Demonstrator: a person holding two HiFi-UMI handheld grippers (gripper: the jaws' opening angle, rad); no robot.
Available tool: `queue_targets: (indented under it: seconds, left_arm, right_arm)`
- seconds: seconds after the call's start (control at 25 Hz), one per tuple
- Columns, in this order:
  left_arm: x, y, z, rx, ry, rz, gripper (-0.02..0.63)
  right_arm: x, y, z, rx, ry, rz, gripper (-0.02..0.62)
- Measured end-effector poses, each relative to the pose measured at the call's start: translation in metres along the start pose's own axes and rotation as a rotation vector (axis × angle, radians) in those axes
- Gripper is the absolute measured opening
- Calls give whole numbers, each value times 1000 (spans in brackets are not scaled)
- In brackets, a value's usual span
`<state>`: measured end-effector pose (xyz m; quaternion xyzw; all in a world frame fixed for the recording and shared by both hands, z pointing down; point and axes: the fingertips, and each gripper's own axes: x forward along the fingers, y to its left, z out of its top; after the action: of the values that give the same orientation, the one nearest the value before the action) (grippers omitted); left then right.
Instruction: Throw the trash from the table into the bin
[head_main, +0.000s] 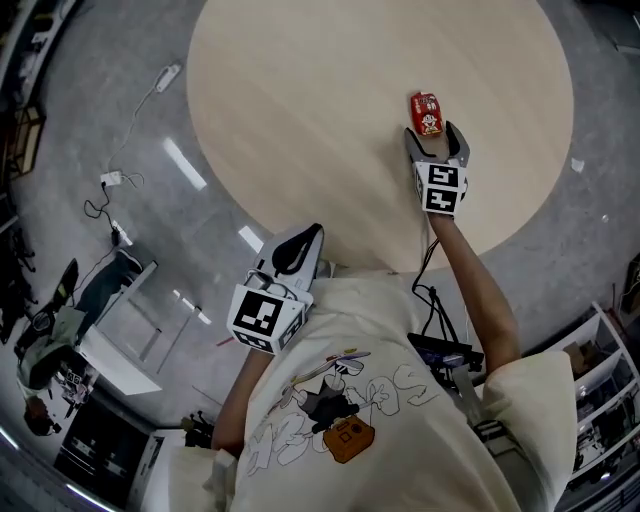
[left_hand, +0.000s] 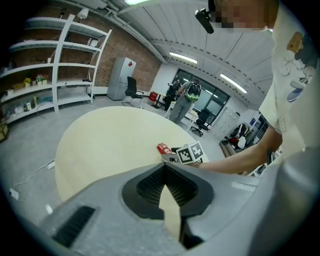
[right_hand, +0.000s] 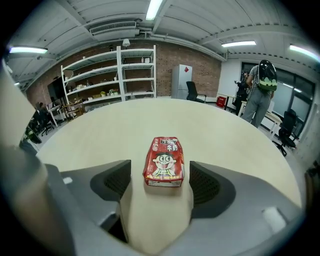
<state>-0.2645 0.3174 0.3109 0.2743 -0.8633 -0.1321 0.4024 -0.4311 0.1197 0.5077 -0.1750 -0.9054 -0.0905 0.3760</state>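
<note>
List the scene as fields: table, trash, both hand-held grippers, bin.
table: round pale wooden table
trash: red printed snack packet, lying flat on the table, near the person's side
right hand-held gripper: open, jaws either side of the packet, pads not touching it
left hand-held gripper: shut, empty, beside the table edge
bin: not in view

Red carton (right_hand: 164, 161): white Chinese characters across the top, above a cartoon face. The strokes are too small to read with certainty. The fine print along the lower edge is illegible.
Right tool (head_main: 433, 135): its cube faces carry black-and-white square code patterns, with no letters or digits.
Left tool (head_main: 310, 234): its cube shows the same kind of code pattern.
Shirt (head_main: 380, 400): outlined block letters beside a cartoon print, not legible.
Grey cabinet (right_hand: 182, 80): a red diamond sign on the door, too small to read.
</note>
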Motion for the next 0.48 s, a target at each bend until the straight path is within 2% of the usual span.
queue_targets:
  seconds: [0.12, 0.28, 0.48]
  left_arm:
    - [-9, -7, 2, 25, 30, -1, 8]
    - [-12, -9, 3, 79, 51, 14, 8]
    - [-31, -17, -15, 131, 134, -3, 8]
  right_arm:
    - [4, -1, -11, -12, 20, 5, 366]
    - [14, 5, -4, -49, -28, 49, 282]
    - [-2, 12, -12, -9, -26, 113, 277]
